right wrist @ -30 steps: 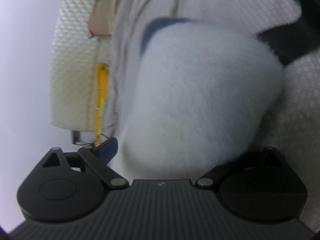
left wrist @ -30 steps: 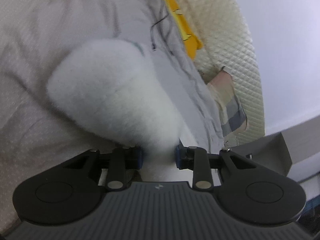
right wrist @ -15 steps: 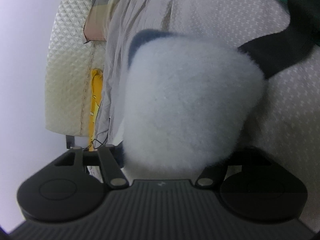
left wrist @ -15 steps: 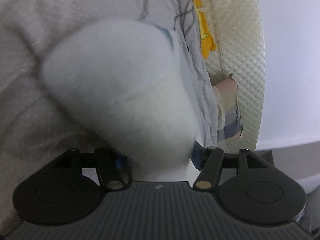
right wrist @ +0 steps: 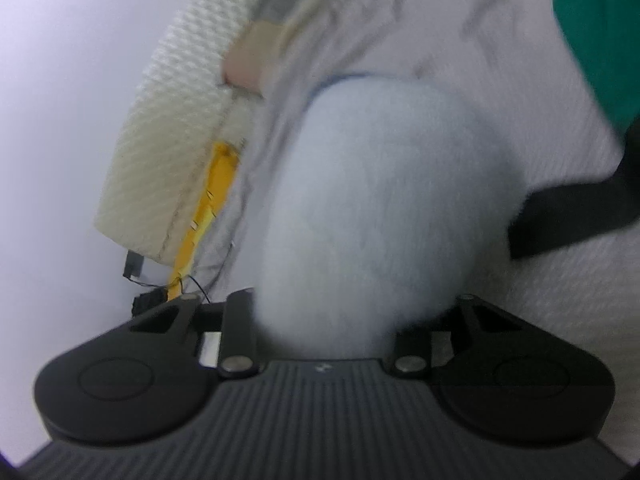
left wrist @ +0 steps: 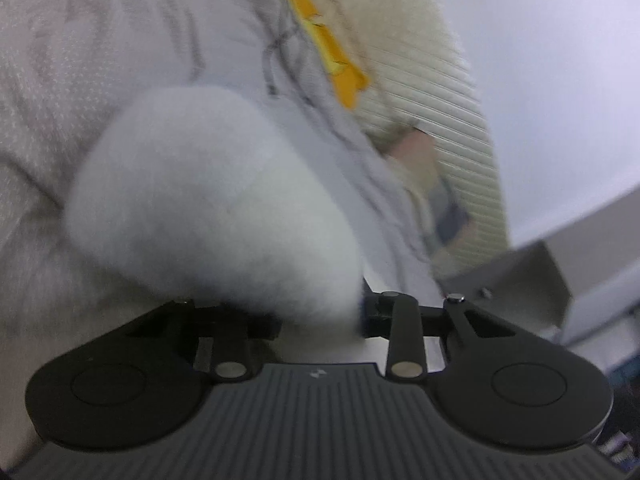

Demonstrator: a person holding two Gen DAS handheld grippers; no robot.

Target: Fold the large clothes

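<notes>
Fleece garment (left wrist: 212, 196) bunches between both my closing grippers, left gripper (left wrist: 320, 320) and right gripper (right wrist: 324, 320), folding barely begun.

A grey patterned bedsheet (left wrist: 80, 80) fills the left of the left wrist frame. A cream quilted mattress (left wrist: 452, 100) runs down the upper right, a yellow cloth (left wrist: 332, 44) tucked along its edge. A green cloth (right wrist: 596, 32) sits in the right wrist frame's upper right corner, a black strap (right wrist: 568, 216) below it.
</notes>
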